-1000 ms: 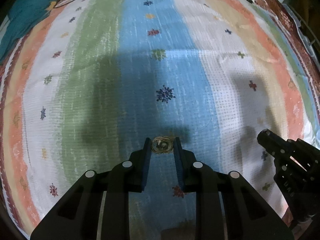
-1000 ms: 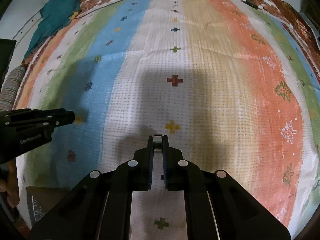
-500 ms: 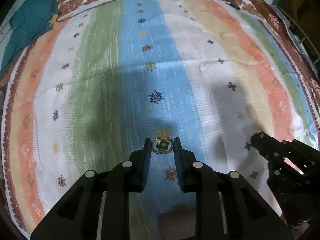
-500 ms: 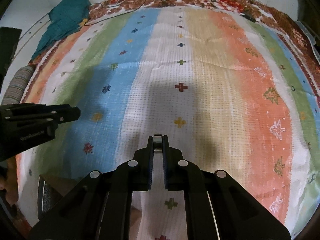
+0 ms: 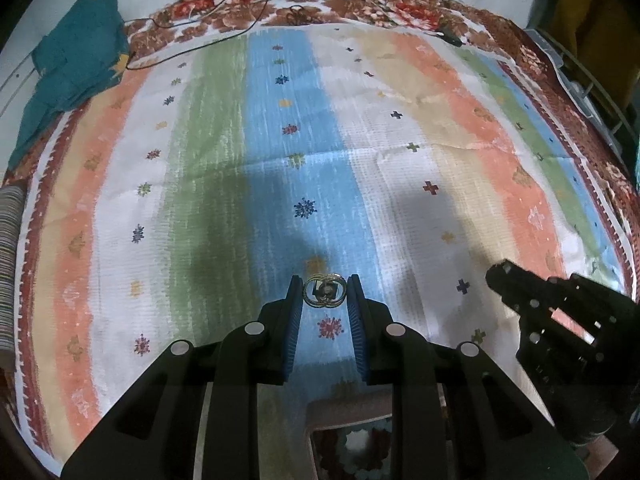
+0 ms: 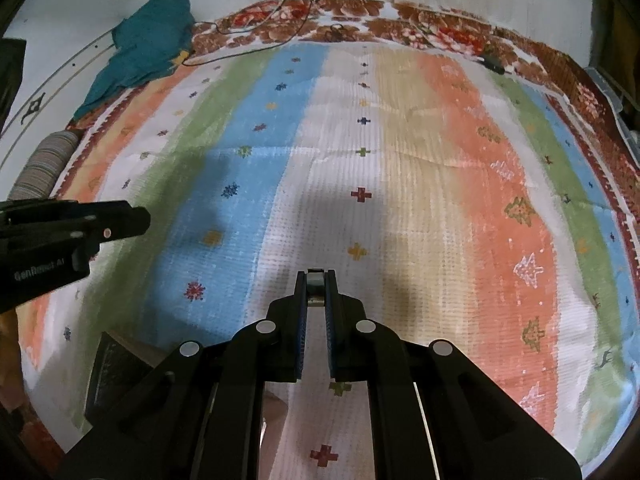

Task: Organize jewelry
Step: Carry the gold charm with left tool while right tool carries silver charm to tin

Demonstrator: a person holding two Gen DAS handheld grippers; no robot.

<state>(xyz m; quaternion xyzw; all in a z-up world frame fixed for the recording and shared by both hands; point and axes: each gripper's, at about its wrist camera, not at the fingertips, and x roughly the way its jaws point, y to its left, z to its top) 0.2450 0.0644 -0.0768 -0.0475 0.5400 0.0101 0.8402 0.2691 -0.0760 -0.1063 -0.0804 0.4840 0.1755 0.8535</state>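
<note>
My left gripper (image 5: 324, 290) is shut on a small gold piece of jewelry made of interlocked rings (image 5: 324, 291), held between its blue pads above the striped cloth. My right gripper (image 6: 316, 286) is shut on a small flat grey-metal item (image 6: 316, 280) at its fingertips; its exact kind is hard to tell. Each gripper shows in the other's view: the right one at the lower right of the left wrist view (image 5: 560, 328), the left one at the left of the right wrist view (image 6: 72, 236). A jewelry box (image 5: 352, 436) with a patterned inside lies under the left gripper.
A striped multicolour cloth (image 6: 420, 168) covers the bed. A teal garment (image 6: 148, 48) and black cables (image 6: 256, 28) lie at the far edge. A striped roll (image 6: 44, 168) sits at the left. A dark box lid (image 6: 116, 372) lies at the lower left.
Both grippers have risen and drawn back from the cloth, each keeping its piece. More of the bed and the box below have come into view.
</note>
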